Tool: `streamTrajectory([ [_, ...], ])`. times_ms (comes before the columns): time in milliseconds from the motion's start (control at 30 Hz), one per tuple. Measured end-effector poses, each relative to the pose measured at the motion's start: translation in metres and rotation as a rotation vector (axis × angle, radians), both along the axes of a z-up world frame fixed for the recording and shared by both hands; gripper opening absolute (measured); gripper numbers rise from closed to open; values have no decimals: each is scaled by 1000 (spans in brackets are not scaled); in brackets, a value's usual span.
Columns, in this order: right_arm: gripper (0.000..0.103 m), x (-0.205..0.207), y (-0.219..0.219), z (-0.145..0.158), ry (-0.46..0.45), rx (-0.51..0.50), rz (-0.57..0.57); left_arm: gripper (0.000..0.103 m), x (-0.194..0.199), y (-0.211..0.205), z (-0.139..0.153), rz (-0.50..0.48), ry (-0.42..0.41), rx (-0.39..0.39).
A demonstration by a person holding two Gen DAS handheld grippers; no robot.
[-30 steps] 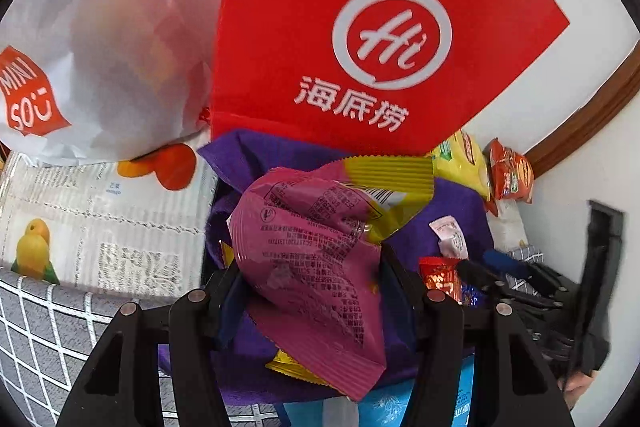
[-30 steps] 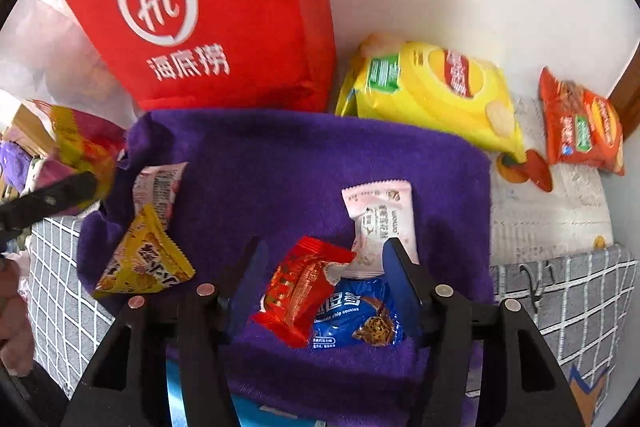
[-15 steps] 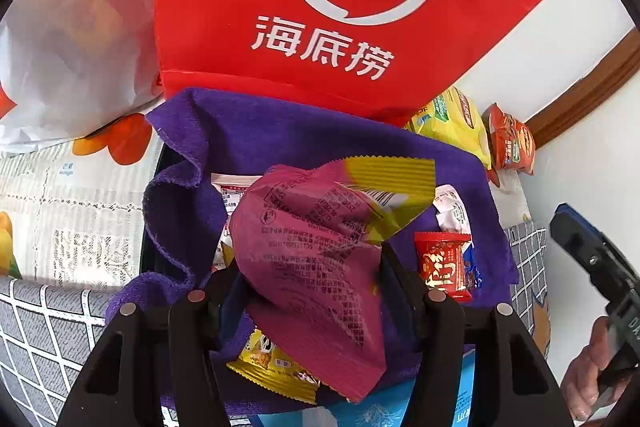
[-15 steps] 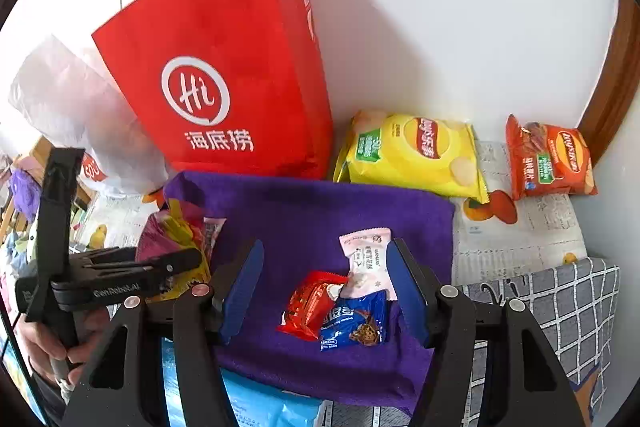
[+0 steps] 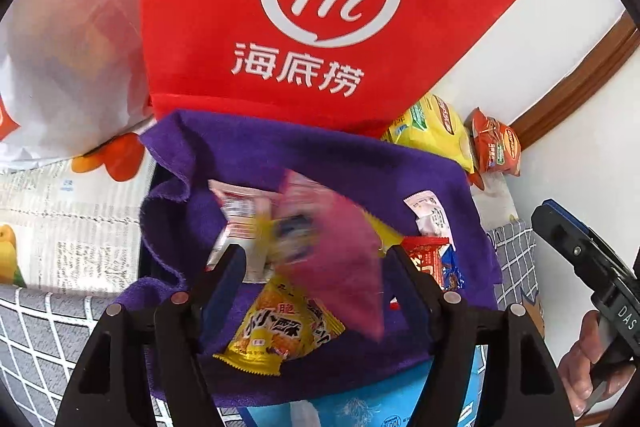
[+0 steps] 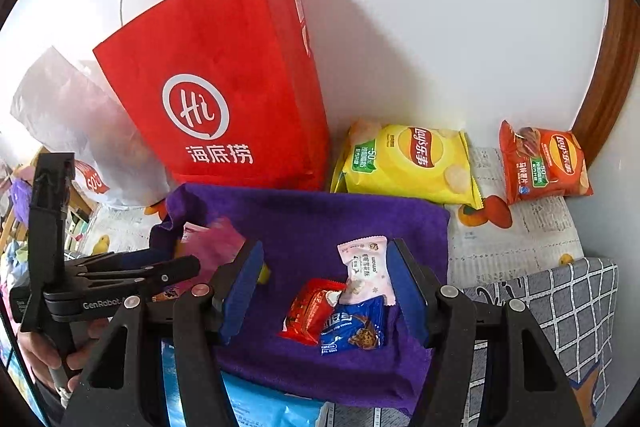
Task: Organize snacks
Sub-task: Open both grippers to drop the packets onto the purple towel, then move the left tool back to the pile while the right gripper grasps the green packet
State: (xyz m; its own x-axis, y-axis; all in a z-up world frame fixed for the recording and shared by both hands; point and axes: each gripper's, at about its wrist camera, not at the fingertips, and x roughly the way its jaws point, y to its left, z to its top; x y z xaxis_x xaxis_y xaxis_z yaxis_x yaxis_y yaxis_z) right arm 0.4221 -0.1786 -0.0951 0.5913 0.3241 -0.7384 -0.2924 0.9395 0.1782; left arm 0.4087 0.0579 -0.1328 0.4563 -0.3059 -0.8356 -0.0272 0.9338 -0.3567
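Magenta, blurred snack packet [image 5: 340, 247] hangs loose between the left gripper [image 5: 316, 259], whose jaws have just been opening; right gripper [image 6: 324, 291], at three o'clock, gapes empty.

Purple towel [image 6: 312, 219] under my black tool's blue pads [image 6: 242, 287]. Blurred pink packet [image 5: 340, 255], yellow packet with dark lettering [image 5: 280, 331]. Red bag with white logo [image 6: 224, 99] behind. Yellow chip bag [image 6: 408, 163], orange chip bag [image 6: 544, 163]. Grey cloth with white grid [image 6: 572, 307].
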Motion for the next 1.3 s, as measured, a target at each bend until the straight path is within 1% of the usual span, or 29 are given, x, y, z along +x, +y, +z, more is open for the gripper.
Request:
streamTrajectory([
  [167, 64, -2, -1, 1, -15, 11, -10, 70, -5, 6, 7, 2, -16, -15],
  [367, 64, -4, -1, 4, -31, 40, -17, 70, -9, 8, 17, 10, -36, -5],
  [600, 64, -14, 8, 12, -116, 2, -9, 70, -17, 10, 31, 16, -71, 36],
  [700, 64, -21, 12, 17, -134, 7, 4, 70, -20, 10, 38, 26, -93, 47],
  [800, 64, -30, 13, 22, -141, 15, 6, 70, -24, 13, 47, 25, -115, 40],
  [900, 64, -46, 11, 23, -158, 9, -11, 70, -29, 14, 55, 27, -128, 35],
  [967, 64, -58, 9, 23, -148, -27, -16, 70, -33, 13, 61, 33, -146, 27],
  [1067, 64, -79, 2, 27, -152, -54, -28, 70, -40, 10, 70, 27, -160, 26],
  [1200, 64, -116, -11, 31, -103, -35, -20, 70, -55, 2, 93, 2, -206, 33],
  [1300, 64, -144, -17, 34, -91, -7, 5, 70, -73, -1, 116, -9, -266, 32],
])
